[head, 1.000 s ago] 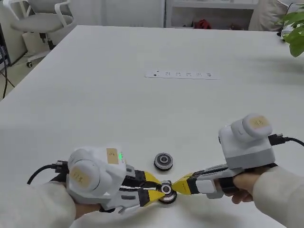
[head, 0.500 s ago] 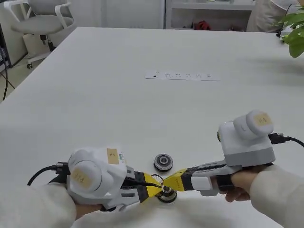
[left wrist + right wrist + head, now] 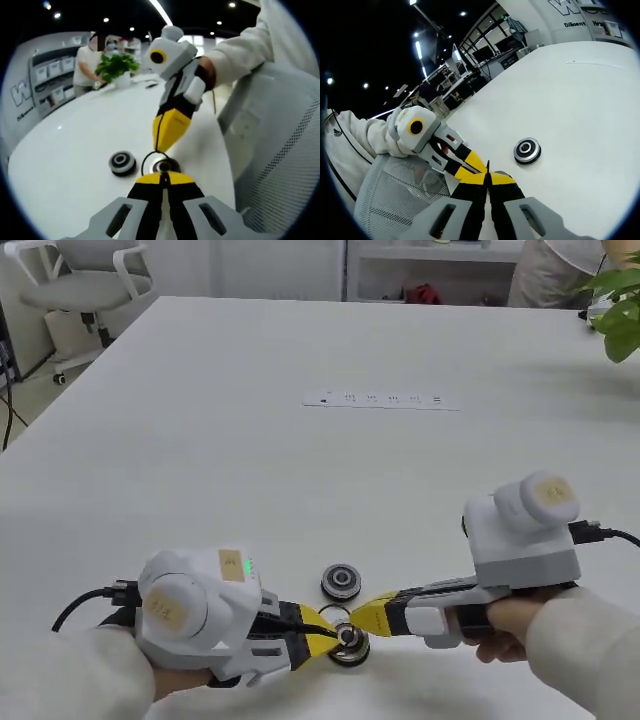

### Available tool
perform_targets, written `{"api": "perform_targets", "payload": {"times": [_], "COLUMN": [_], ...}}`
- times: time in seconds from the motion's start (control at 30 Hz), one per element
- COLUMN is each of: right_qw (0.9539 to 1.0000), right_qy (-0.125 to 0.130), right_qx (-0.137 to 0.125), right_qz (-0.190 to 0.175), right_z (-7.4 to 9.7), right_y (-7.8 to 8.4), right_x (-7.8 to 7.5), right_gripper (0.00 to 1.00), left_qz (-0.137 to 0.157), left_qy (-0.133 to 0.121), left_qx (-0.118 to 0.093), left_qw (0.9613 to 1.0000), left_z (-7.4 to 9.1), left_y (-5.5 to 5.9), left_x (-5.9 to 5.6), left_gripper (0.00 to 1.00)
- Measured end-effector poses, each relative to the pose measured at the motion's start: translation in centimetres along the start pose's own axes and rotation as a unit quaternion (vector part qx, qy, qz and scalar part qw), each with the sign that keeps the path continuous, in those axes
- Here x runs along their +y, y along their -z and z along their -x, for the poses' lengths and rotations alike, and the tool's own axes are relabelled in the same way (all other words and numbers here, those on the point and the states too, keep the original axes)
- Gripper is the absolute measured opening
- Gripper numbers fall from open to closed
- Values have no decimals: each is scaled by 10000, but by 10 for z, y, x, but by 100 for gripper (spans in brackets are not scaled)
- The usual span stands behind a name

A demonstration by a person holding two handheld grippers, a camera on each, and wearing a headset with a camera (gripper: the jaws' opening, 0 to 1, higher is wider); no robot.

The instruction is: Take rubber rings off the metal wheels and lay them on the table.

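Note:
Near the table's front edge my left gripper (image 3: pixel 333 638) is shut on a small metal wheel (image 3: pixel 349 643) and holds it down. My right gripper (image 3: pixel 360 617) meets it from the right, shut on that wheel's thin black rubber ring (image 3: pixel 332 617). In the left gripper view the ring (image 3: pixel 146 161) stands up as a loop from the wheel (image 3: pixel 167 165), pinched by the right gripper's yellow tips (image 3: pixel 161 147). A second metal wheel (image 3: pixel 341 580) with its black ring on lies flat just behind; the same second wheel (image 3: pixel 527 150) shows in the right gripper view, and so does the ring (image 3: pixel 487 166).
A white power strip (image 3: pixel 380 399) lies at the table's middle. An office chair (image 3: pixel 85 285) stands past the far left corner and a green plant (image 3: pixel 622 310) at the far right. The white table (image 3: pixel 250 470) is bare between the wheels and the strip.
My right gripper has drawn up and back from the wheel, pulling the rubber ring out into a loop. The left gripper stays shut on the wheel.

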State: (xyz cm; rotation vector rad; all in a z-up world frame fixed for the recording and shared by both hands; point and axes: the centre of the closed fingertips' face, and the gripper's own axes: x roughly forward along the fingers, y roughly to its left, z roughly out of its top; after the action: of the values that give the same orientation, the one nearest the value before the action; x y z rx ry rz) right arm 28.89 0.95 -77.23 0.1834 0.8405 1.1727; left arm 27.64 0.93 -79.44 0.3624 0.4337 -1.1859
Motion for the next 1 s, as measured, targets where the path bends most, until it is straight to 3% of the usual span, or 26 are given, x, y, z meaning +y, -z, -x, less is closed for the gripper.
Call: {"api": "perform_targets", "payload": {"times": [0.1,0.3,0.57,1.0], "right_qw": [10000,10000,9998,9993], "right_qy": [24,49,90,36], "right_qx": [-36,-50,-190,-360], "right_qz": [2,-1,-60,-95], "right_z": [0,1,3,4], "right_y": [-1,-2,-7,-13], "right_x": [-1,-2,-2,7], "right_gripper": [0,0,0,0], "left_qz": [-119,-69,73,-113], "left_qy": [78,37,-88,-402], "left_qx": [106,193,-132,-495], "left_qw": [9998,9998,9998,9979], "left_z": [1,6,21,54], "left_y": [1,2,-19,-49], "left_x": [-1,4,11,19], "left_gripper": [4,8,19,34]}}
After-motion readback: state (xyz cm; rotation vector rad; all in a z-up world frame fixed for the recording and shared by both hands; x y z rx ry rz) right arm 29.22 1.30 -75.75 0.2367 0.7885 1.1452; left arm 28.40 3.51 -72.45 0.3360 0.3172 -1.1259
